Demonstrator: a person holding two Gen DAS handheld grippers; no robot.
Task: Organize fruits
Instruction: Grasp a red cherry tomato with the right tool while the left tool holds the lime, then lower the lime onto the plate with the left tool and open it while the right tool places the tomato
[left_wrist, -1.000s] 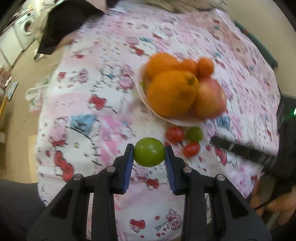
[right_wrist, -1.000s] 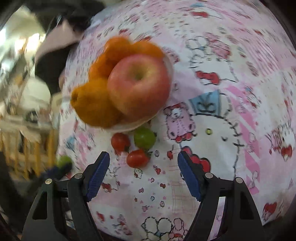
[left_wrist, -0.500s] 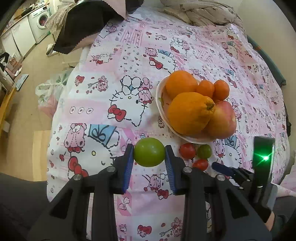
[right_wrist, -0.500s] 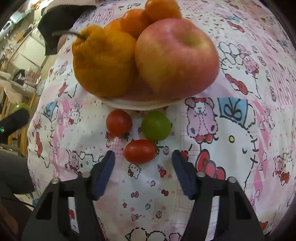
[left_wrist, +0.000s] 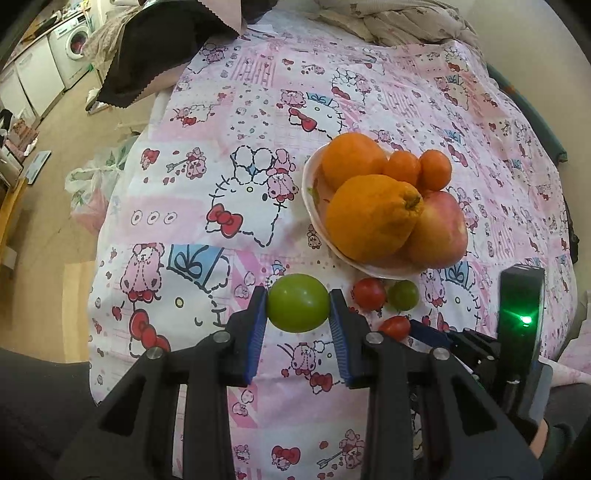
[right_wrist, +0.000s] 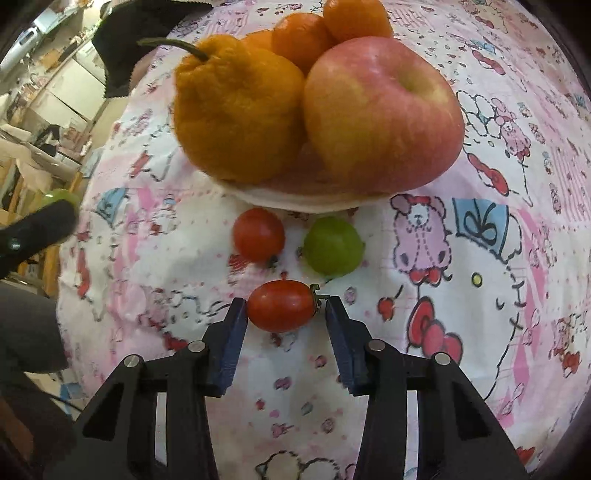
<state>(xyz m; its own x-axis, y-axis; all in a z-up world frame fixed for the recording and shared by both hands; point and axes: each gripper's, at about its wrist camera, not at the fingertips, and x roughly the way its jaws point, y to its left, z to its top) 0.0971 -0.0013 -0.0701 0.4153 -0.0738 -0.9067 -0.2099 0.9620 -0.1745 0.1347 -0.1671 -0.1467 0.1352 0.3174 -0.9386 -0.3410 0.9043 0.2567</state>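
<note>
My left gripper (left_wrist: 298, 312) is shut on a green tomato (left_wrist: 298, 307), held above the patterned cloth to the left of the plate (left_wrist: 309, 192). The plate holds a knobbly orange (left_wrist: 373, 218), an apple (left_wrist: 437, 236) and several smaller oranges. Below the plate lie a round red tomato (right_wrist: 258, 234), a small green tomato (right_wrist: 333, 245) and an oval red tomato (right_wrist: 281, 304). My right gripper (right_wrist: 282, 314) is open with its pads on either side of the oval red tomato; the left pad is close, the right pad a little apart.
A black cloth (left_wrist: 155, 48) lies at the far left corner of the bed. The bed's left edge drops to the floor, where a plastic bag (left_wrist: 88, 184) lies. The pink cartoon sheet (left_wrist: 240, 122) covers the surface.
My right gripper has moved forward and down towards the oval red tomato and narrowed around it. My left gripper has pulled back a little, still holding the green tomato.
</note>
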